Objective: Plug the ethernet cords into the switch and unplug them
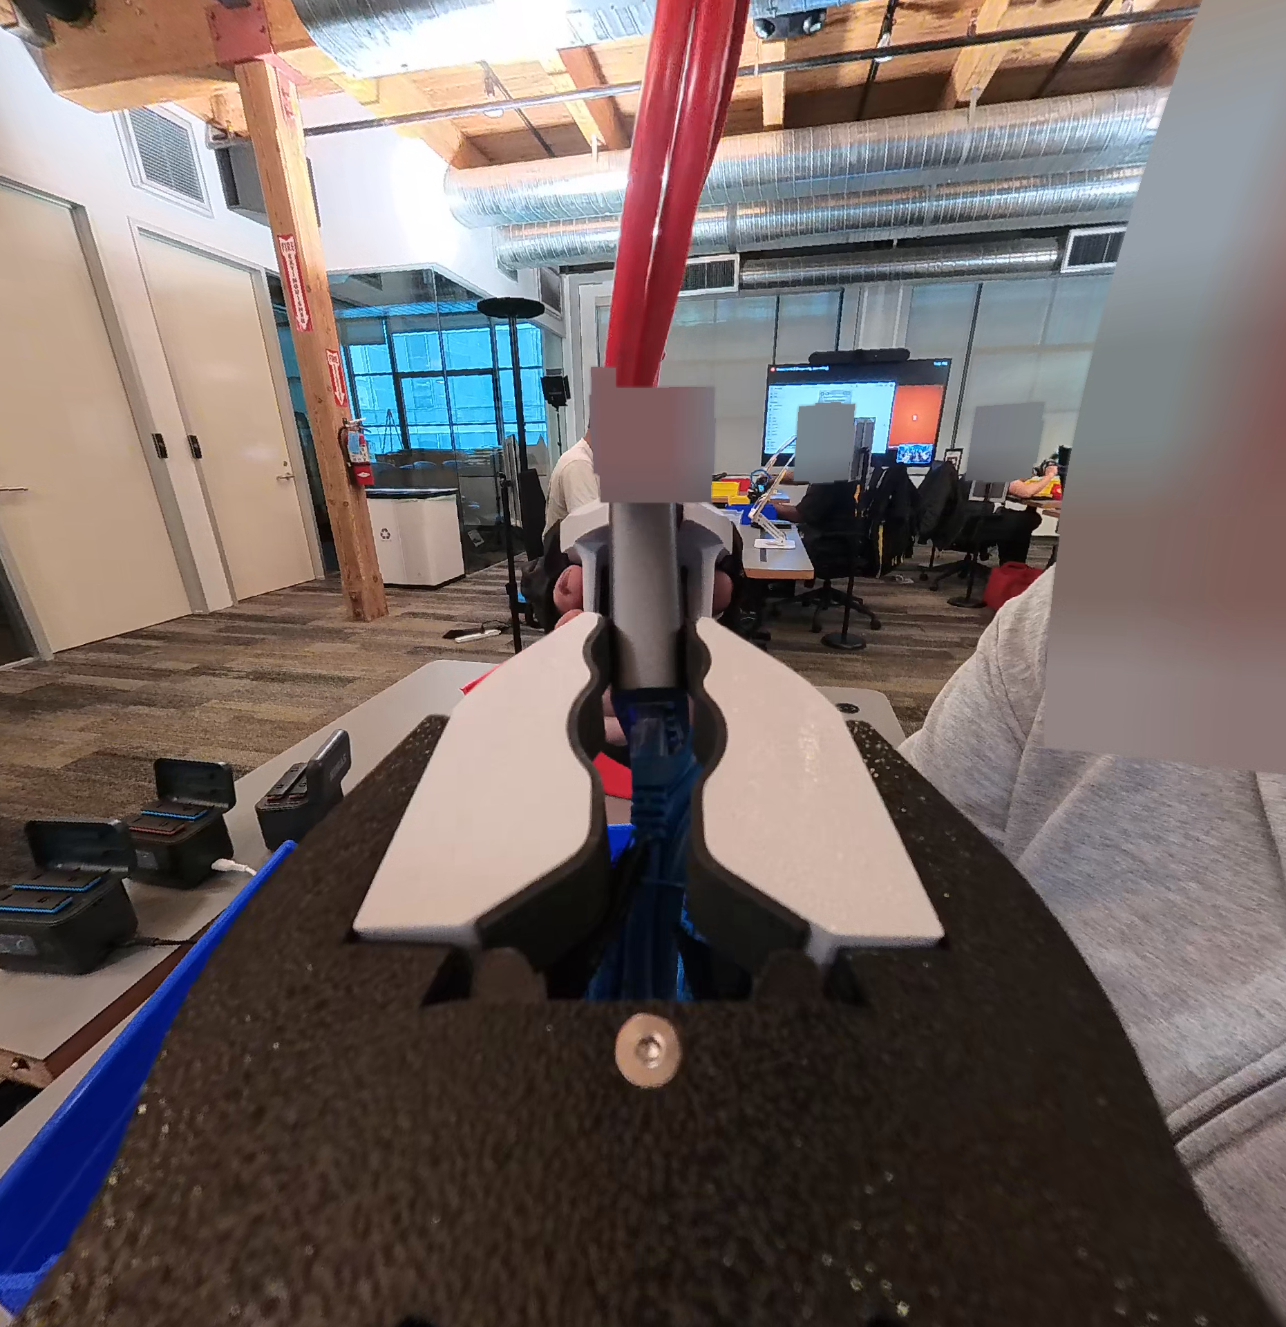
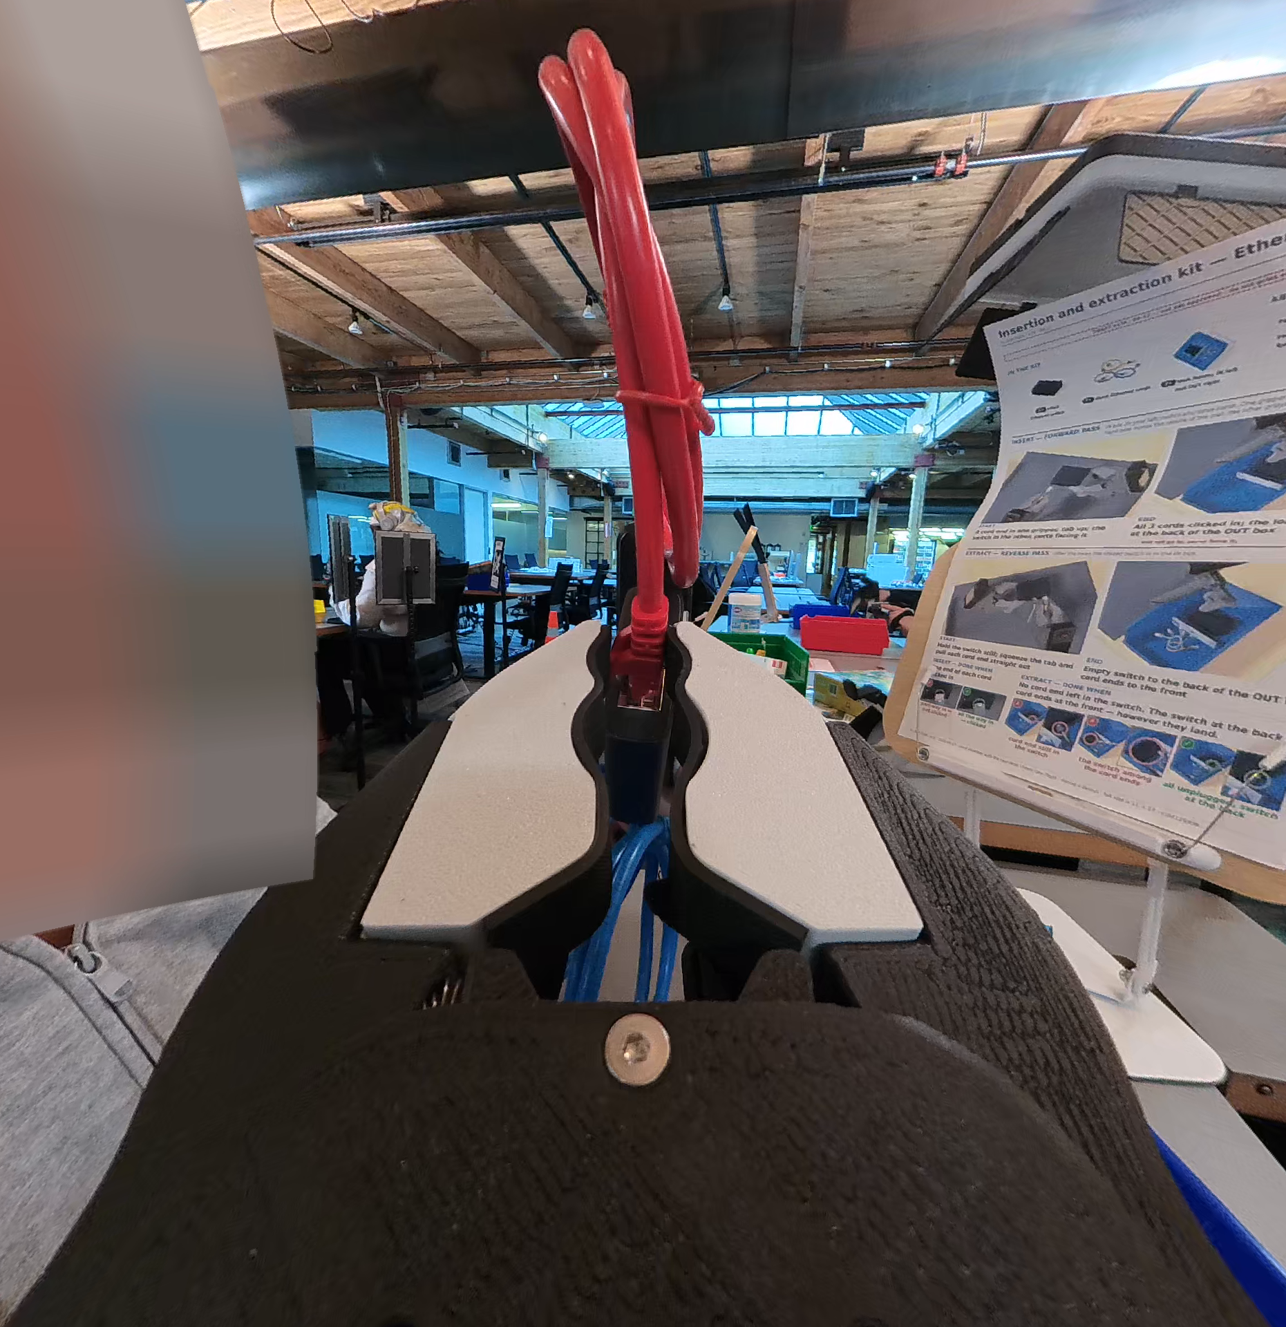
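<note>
A grey table carries black charger cases, with a blue bin at its near edge.

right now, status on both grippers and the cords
Left hand-held gripper clamps the grey switch. Right hand-held gripper pinches the red cord's plug at the switch. Blue cord plugged in. Nothing blocking.

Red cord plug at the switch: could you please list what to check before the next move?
1. Left gripper clamps switch: ok.
2. Right gripper pads on red plug: ok.
3. Red plug tip in port: ok.
4. Red plug fully clicked in: cannot tell.
5. Red cord bundle tied, clear of fingers: ok.
6. Blue plug seated: cannot tell.
</note>
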A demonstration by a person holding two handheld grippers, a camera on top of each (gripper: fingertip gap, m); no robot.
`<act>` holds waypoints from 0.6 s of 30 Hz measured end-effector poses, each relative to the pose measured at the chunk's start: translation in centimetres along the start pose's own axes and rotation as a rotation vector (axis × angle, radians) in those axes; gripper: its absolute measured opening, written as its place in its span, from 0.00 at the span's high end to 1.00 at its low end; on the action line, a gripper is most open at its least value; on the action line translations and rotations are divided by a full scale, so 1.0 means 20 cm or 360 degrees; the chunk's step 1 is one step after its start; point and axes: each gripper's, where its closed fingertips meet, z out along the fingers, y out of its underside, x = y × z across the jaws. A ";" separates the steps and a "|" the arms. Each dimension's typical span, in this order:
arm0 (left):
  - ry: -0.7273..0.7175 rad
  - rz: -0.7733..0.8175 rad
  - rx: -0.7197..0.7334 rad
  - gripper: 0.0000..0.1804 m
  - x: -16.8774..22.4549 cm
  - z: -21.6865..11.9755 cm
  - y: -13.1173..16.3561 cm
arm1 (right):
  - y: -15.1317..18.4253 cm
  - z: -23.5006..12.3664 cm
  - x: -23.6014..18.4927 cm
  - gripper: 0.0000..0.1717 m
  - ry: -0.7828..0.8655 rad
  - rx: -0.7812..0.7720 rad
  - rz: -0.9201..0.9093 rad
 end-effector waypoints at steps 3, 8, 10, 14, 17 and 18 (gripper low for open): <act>-0.0006 0.0000 0.0022 0.90 -0.01 0.00 -0.01 | 0.00 0.00 0.01 0.93 0.0025 0.0000 -0.0032; -0.0024 0.0031 0.0088 0.89 -0.01 -0.01 -0.03 | -0.01 0.04 -0.01 0.93 0.0076 -0.0015 -0.0166; -0.0162 0.0015 0.0094 0.85 -0.05 -0.02 -0.05 | 0.01 0.07 0.00 0.93 0.0178 -0.0085 -0.0270; -0.0452 0.0231 -0.0217 0.62 -0.13 0.00 0.05 | 0.04 0.12 0.07 0.94 0.0412 -0.0140 -0.0310; -0.0715 0.0481 -0.0367 0.56 -0.21 0.00 0.08 | 0.07 0.14 0.13 0.94 0.0540 -0.0193 -0.0376; -0.0754 0.0543 -0.0395 0.56 -0.22 0.00 0.08 | 0.08 0.14 0.13 0.94 0.0535 -0.0201 -0.0376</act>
